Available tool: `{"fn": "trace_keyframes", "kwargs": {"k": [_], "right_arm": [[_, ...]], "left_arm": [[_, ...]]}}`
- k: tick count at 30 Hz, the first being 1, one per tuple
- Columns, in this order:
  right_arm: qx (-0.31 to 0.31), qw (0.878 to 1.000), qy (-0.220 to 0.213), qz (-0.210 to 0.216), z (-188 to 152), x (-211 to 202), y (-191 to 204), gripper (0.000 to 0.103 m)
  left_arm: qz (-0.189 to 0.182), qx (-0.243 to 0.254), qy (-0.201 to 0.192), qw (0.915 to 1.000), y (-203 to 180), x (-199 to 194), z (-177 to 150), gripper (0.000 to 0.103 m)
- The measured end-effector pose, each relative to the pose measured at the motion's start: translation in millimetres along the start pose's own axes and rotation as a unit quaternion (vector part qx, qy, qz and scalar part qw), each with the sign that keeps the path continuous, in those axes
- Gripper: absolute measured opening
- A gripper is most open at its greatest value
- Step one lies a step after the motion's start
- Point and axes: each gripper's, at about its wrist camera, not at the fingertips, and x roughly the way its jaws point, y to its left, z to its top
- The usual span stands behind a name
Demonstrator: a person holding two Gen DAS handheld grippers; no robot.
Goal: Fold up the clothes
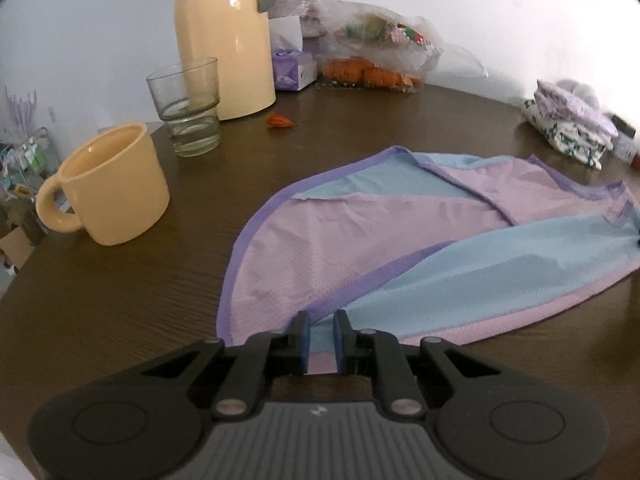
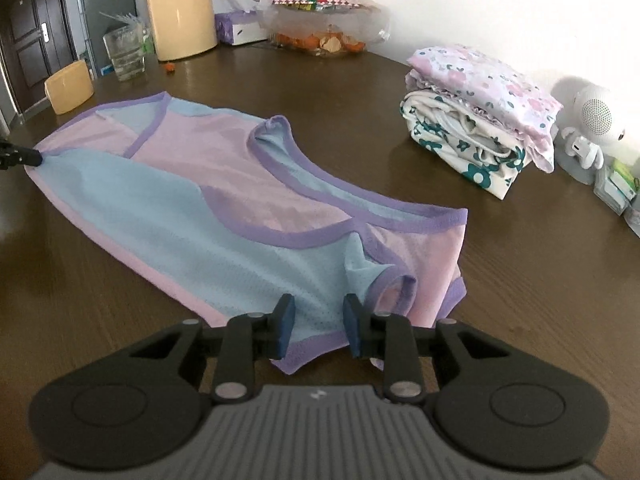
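Spread flat across the brown desk [image 1: 120, 300] lies a pink, blue and purple mesh garment [image 2: 224, 208]. At one end, the left gripper [image 1: 320, 338] is clamped on its hem. At the other, the right gripper [image 2: 318, 326] straddles the hem, pads apart, cloth between them. Beyond sit a yellow mug [image 1: 112, 192], a glass [image 1: 186, 106], a cream jug [image 1: 224, 40] and folded floral clothes [image 2: 480, 116].

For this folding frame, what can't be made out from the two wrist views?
- Left wrist view: whether the left gripper pads actually pinch the garment; the hem runs under the fingers.
- Right wrist view: the right gripper straddles the hem; contact is unclear.
- Right wrist view: the yellow mug is blurred.
- Both views: contents of the plastic bag are indistinct; the person's hands are out of frame.
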Motion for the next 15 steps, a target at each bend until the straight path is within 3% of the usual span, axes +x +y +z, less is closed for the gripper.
{"fn": "trace_keyframes", "kwargs": {"k": [8, 10, 11, 12, 15], "right_arm": [[-0.005, 1.0, 0.014, 0.005, -7, -9, 7, 0.027], [0.009, 1.0, 0.005, 0.023, 0, -17, 2, 0.028], [0.017, 0.999, 0.0, 0.031, 3, -21, -1, 0.028], [0.024, 0.999, -0.004, 0.04, 7, -25, -4, 0.033], [0.015, 0.999, -0.039, 0.01, 28, -45, -11, 0.061]], "left_arm": [[0.013, 0.01, 0.016, 0.9997, -2, 0, 6, 0.013], [0.007, 0.023, -0.003, 0.9997, -7, -7, 17, 0.021], [0.003, 0.03, -0.013, 0.9995, -10, -10, 24, 0.032], [-0.002, 0.035, -0.028, 0.999, -14, -15, 32, 0.051], [-0.017, 0.053, -0.062, 0.9965, -27, -22, 63, 0.082]]}}
